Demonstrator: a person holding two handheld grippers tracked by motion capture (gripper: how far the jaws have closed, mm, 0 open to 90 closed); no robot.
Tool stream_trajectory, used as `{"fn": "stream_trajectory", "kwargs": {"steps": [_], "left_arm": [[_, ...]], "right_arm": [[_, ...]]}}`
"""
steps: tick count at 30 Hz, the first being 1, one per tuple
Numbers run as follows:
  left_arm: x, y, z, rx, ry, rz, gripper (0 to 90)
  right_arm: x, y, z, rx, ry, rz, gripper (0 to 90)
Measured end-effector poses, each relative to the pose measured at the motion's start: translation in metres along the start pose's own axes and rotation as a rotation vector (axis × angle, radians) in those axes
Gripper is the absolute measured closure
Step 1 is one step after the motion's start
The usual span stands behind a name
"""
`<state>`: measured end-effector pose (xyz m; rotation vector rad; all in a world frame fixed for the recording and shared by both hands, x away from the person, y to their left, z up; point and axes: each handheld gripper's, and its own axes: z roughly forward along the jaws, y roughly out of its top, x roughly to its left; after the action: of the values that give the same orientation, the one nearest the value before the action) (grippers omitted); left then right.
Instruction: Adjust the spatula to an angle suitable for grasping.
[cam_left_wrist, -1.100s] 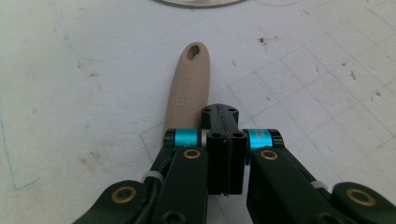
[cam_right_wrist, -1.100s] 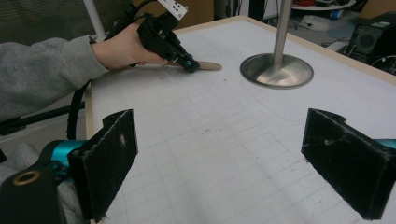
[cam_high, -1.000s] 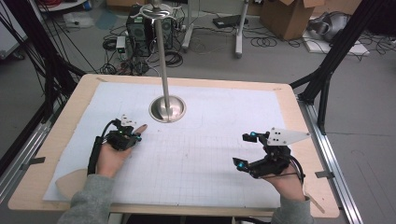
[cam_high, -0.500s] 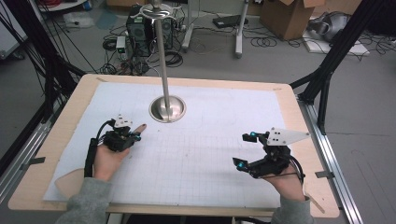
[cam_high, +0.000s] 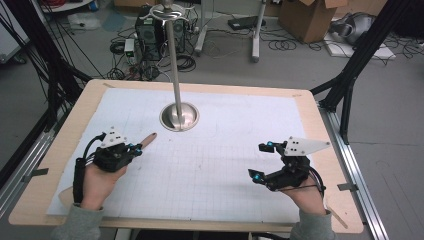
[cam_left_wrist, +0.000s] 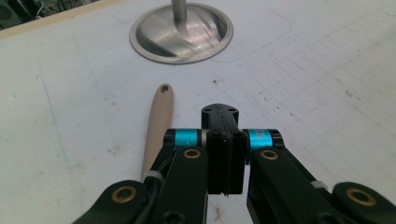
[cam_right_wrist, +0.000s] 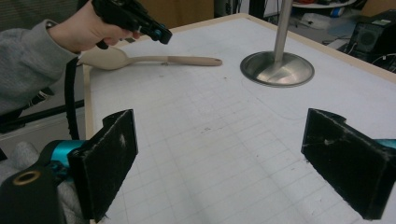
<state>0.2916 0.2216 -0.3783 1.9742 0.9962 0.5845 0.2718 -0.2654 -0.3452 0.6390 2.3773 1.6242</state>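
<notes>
Since the earlier frame, the left gripper has been raised off the beige spoon, jaws closed on nothing. The spoon lies flat beside the metal stand base. The right gripper is held wide open. Re-opening over the handle is judged next.

Thing: beige spoon
Pose: lying flat on the white mat, hole-ended handle pointing toward the metal stand base
Place: left side of tabletop, just beside the left hand

Grey floor — cables, cardboard box (open) — black frame struts.
</notes>
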Motion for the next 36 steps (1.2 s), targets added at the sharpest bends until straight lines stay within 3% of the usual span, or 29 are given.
{"fn": "stream_trajectory", "kwargs": {"steps": [9,17,23,33,36], "left_arm": [[0.020,-0.012,-0.029,-0.008,0.006,0.012,89.5],[0.041,-0.030,-0.039,0.001,0.026,-0.020,89.5],[0.052,-0.040,-0.045,-0.011,0.018,-0.037,88.7],[0.051,-0.043,-0.043,-0.021,-0.040,-0.006,46.4],[0.053,-0.043,-0.042,0.016,-0.113,-0.039,34.0]], "right_arm": [[0.000,0.000,0.005,0.013,-0.001,-0.006,9.6],[-0.002,0.000,0.010,0.027,0.009,-0.003,9.6],[-0.001,0.000,0.011,0.034,0.011,0.003,9.6],[-0.003,0.000,0.006,0.014,0.006,0.004,9.6],[-0.003,-0.001,0.006,0.017,0.005,0.009,9.6]]}}
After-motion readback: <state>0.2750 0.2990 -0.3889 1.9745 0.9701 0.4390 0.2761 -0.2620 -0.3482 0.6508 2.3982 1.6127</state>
